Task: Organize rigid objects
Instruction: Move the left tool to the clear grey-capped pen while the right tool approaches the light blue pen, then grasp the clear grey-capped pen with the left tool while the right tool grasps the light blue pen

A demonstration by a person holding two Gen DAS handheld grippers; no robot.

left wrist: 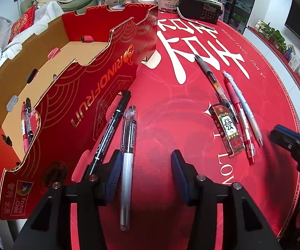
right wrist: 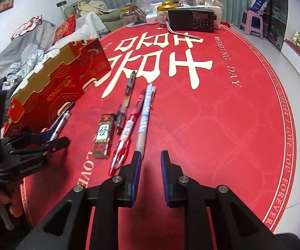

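A red cardboard box (left wrist: 100, 87) stands open at the left, with two pens (left wrist: 26, 123) lying inside. My left gripper (left wrist: 146, 156) is open over the red tablecloth; a clear-and-white pen (left wrist: 127, 160) lies just inside its left finger, and a black marker (left wrist: 110, 129) lies outside it against the box. To the right lie a small mahjong-print box (left wrist: 228, 129), a grey pen (left wrist: 212, 79), a red pen (left wrist: 240, 118) and a pale blue pen (left wrist: 243, 106). My right gripper (right wrist: 151, 154) is open and empty, its left finger at the pale blue pen's (right wrist: 144, 114) near end.
A black radio (right wrist: 191, 19), jars and clutter stand at the table's far edge. The box (right wrist: 52, 87) fills the left side. A sofa with clothes lies beyond it. A pink stool (right wrist: 252, 20) stands on the floor at the right.
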